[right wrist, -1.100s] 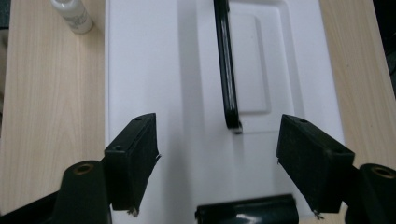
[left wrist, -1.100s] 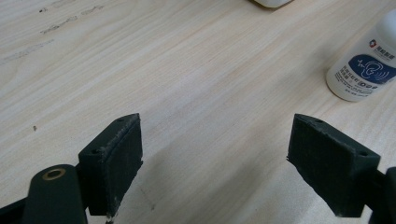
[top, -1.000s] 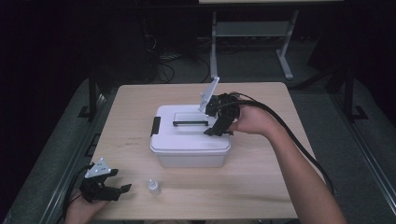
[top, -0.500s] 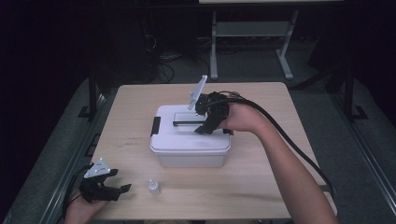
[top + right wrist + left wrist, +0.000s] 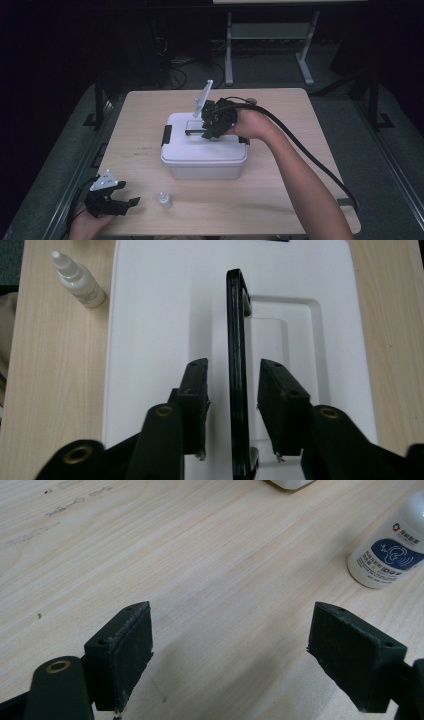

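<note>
overhead light falls on the table (image 5: 320, 150); surroundings lie dark. high view soft and grainy; both gripper views sharp, shadows faint.

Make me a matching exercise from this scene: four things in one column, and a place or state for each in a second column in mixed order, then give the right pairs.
Things:
1. black handle
2. small white bottle
3. left gripper
4. white box

Places or states:
A. stands on the table in front of the box
B. open near the table's front left corner, nothing between its fingers
C. sits mid-table with its lid on
D. raised on the lid, between the fingers of the right gripper, which have just been closing

Pairs: 1-D, 2-A, 3-B, 4-C
</note>
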Tool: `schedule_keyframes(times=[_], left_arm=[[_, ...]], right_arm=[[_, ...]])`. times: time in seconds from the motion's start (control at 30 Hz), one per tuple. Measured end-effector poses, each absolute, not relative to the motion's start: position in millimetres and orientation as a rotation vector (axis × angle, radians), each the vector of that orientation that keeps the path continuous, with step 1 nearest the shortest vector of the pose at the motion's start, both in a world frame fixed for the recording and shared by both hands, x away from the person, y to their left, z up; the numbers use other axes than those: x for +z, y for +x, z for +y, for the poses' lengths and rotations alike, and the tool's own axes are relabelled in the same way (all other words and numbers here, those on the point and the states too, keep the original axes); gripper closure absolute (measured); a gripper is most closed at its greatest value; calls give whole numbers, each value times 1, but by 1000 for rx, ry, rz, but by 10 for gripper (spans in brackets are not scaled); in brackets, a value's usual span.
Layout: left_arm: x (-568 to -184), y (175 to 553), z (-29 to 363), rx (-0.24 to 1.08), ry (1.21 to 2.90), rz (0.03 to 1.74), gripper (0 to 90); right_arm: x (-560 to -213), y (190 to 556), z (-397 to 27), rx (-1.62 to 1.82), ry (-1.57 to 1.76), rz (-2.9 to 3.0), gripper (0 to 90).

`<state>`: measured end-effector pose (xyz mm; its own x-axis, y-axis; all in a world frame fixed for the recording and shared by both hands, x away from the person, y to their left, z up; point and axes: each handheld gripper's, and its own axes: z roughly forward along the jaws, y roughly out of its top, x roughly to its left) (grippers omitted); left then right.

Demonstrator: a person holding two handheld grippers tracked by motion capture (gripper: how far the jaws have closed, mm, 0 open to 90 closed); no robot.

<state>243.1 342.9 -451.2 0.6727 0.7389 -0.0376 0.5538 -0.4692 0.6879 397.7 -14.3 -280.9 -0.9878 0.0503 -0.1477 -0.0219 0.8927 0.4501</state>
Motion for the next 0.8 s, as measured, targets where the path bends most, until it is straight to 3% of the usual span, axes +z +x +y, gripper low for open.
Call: schedule_keyframes(times=[0.27,0.8], left_arm=[[-452,243,344,347,2200,993,178],[-453,243,343,349,2209,991,180]], right_arm=[[-280,406,-8,685,30,2913,789],[-285,421,-7,714,72,2945,814]])
